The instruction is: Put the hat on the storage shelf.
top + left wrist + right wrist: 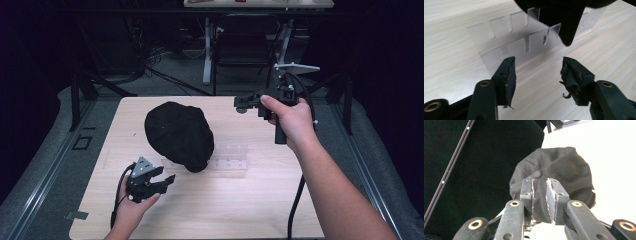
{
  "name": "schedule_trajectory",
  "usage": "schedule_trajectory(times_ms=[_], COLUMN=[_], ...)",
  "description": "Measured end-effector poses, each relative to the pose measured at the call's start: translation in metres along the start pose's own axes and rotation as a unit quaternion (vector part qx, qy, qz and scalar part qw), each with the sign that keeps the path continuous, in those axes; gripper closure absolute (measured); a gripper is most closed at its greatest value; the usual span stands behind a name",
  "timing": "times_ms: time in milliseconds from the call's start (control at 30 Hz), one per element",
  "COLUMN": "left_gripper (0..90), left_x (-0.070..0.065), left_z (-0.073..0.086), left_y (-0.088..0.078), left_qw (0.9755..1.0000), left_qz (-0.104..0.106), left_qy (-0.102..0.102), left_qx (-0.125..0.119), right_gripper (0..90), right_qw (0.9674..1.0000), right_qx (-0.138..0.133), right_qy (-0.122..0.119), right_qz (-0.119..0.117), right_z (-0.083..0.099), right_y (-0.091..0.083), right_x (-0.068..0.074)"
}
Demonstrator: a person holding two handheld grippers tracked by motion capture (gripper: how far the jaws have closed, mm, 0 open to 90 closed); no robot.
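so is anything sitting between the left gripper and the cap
Nothing visible. The left gripper is open, with bare table between its tips and the black cap. The cap's brim hangs just ahead of the jaws, over the clear slotted rack.

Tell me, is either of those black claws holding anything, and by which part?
Nothing is held. The left gripper stands open just short of the black cap, and the right gripper hangs above the table, its jaws empty.

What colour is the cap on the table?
Black. The cap shows best in the high view, resting on the pale wooden table.
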State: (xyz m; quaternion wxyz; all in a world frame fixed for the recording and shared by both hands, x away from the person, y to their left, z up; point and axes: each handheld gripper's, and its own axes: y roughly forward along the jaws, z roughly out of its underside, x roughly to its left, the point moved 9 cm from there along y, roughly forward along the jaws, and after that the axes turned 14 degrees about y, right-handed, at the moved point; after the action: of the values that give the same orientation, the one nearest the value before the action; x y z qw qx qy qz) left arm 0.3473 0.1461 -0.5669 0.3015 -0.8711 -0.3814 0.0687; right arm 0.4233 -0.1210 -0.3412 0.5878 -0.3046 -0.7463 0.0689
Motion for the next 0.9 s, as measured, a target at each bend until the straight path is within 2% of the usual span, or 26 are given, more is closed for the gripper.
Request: schedule_trajectory(times_ms=[267,400,533,600,733,833,900], left_gripper=[43.2,43.3,44.3,44.9,45.4,45.5,45.6], left_x=[0.017,0.023,0.027,0.028,0.026,0.025,0.025], left_z=[0.026,0.034,0.041,0.042,0.044,0.048,0.048], left_y=[-0.01,-0.01,-0.01,-0.009,-0.008,-0.008,-0.008], left_qw=[0.9993,0.9987,0.9976,0.9975,0.998,0.9981,0.998], left_qz=[-0.022,-0.028,-0.027,-0.026,-0.026,-0.024,-0.024], left_qy=[-0.029,-0.042,-0.063,-0.066,-0.057,-0.057,-0.059], left_qx=[0.003,-0.002,-0.003,-0.005,-0.002,0.006,0.002], right_gripper=[74.8,74.3,73.4,73.1,72.4,71.5,70.8], right_qw=[0.9994,0.9981,0.997,0.9957,0.993,0.9916,0.9918], right_qx=[-0.023,-0.027,-0.029,-0.034,-0.045,-0.046,-0.047], right_qy=[-0.001,-0.013,-0.025,-0.035,-0.05,-0.061,-0.063], right_qz=[0.027,0.054,0.067,0.079,0.098,0.105,0.1], right_z=[0.006,0.014,0.023,0.026,0.031,0.039,0.045], right_y=[-0.017,-0.022,-0.025,-0.025,-0.024,-0.021,-0.018], right_x=[-0.031,-0.047,-0.059,-0.065,-0.076,-0.083,-0.086])
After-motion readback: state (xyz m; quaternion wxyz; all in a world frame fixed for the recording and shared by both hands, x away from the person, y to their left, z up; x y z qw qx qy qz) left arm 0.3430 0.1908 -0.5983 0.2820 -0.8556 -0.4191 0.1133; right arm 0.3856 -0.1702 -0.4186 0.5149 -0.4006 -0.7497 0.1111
